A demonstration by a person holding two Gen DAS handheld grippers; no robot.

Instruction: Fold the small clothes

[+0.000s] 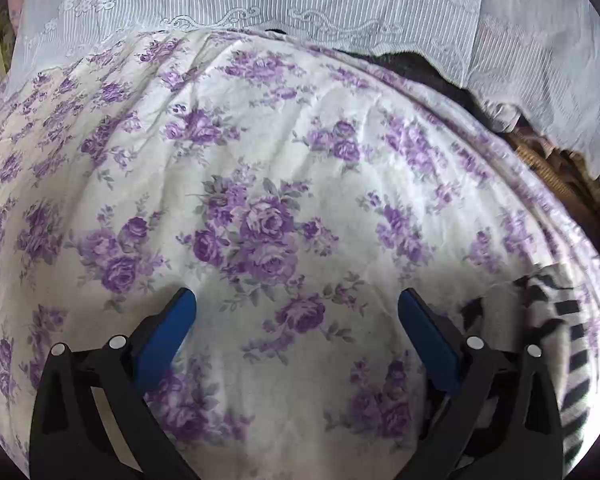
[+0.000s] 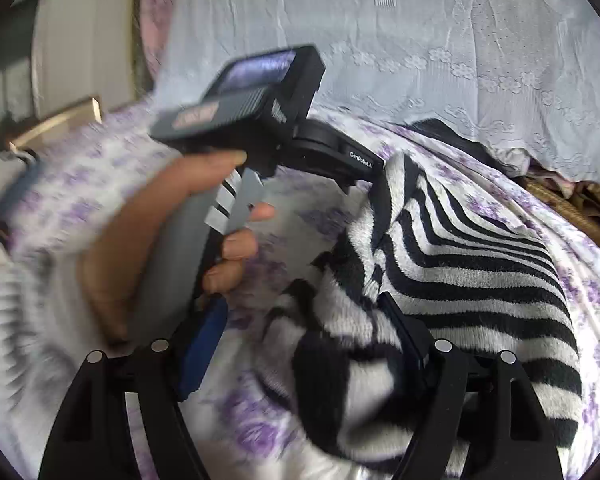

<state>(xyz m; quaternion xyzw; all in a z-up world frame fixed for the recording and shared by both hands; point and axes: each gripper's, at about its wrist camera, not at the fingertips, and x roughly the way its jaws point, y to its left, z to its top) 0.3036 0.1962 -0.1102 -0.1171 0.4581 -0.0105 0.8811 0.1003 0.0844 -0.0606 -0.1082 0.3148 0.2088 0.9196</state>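
Note:
A fuzzy black-and-white striped garment (image 2: 460, 280) lies crumpled on a white bedsheet with purple roses (image 1: 284, 160). In the left wrist view only its edge (image 1: 556, 312) shows at the right. My left gripper (image 1: 296, 300) is open and empty above bare sheet, left of the garment. My right gripper (image 2: 304, 312) is open, its jaws spread over the garment's near left edge, with the right finger (image 2: 404, 332) against the pile. The other hand-held gripper body (image 2: 260, 96) and the person's hand (image 2: 160, 232) fill the left of the right wrist view.
A white lace curtain (image 1: 300, 0) hangs behind the bed. A dark cloth (image 1: 416, 68) lies at the bed's far edge. A woven basket (image 1: 540, 160) sits beyond the right edge of the bed.

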